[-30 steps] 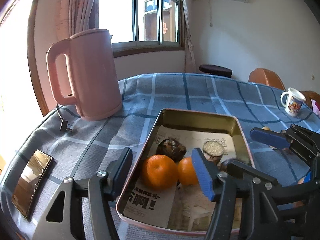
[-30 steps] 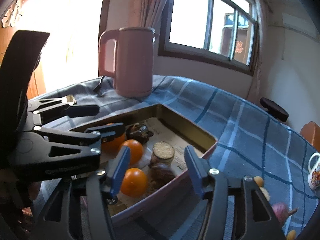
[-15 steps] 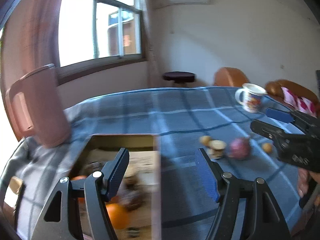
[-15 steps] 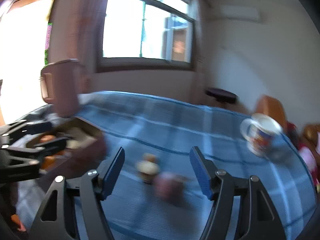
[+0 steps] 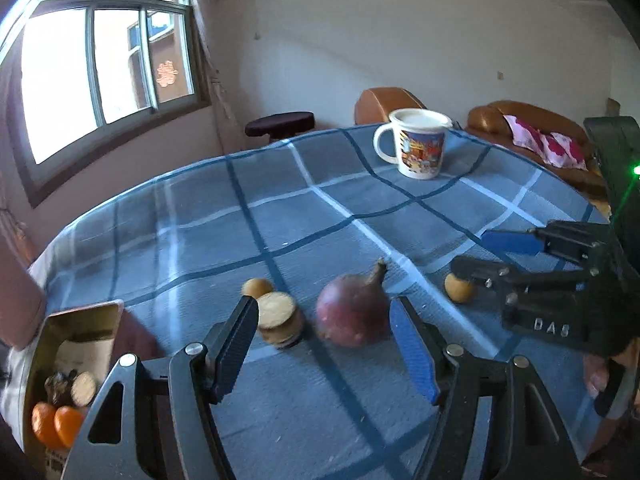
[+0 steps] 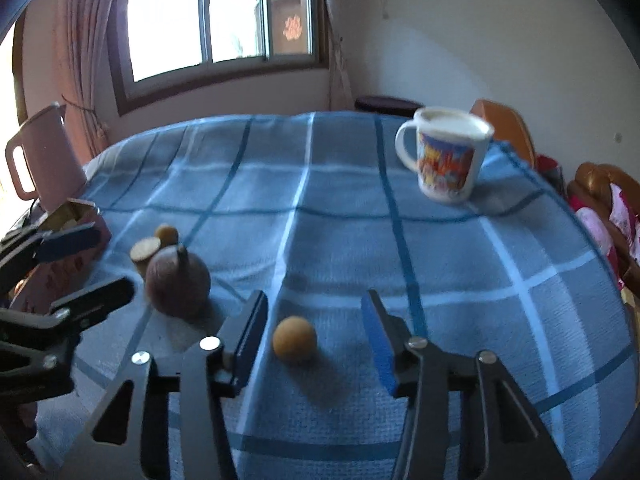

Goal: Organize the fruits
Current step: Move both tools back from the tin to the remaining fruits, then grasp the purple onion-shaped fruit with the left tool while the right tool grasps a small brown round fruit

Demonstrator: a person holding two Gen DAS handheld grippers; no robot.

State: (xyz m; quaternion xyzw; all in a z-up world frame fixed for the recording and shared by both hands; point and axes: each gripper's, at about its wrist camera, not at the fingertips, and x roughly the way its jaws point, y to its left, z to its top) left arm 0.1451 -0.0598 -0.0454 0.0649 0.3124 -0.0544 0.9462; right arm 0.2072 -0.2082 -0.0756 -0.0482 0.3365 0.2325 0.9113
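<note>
My left gripper [image 5: 322,340] is open and hangs over the blue checked cloth. Just beyond its fingertips lie a dark red, stemmed round fruit [image 5: 354,316] and a tan cut piece [image 5: 278,318]; the pads touch neither. A small tan fruit [image 5: 256,287] sits behind the cut piece. My right gripper [image 6: 314,328] straddles a small tan ball fruit [image 6: 295,339]. Its jaws are closing, with a gap left on both sides of the ball. The gold metal tray [image 5: 80,318] at the far left holds oranges [image 5: 52,420] and other pieces.
A printed white mug [image 6: 448,156] stands at the far right of the table. A pink kettle [image 6: 40,164] is at the far left beside the tray [image 6: 76,216]. Brown chairs and a dark stool [image 5: 280,124] stand beyond the table's far edge.
Both grippers have swung away from the tray to the loose fruits on the cloth. The right gripper's jaws have narrowed around the small tan ball.
</note>
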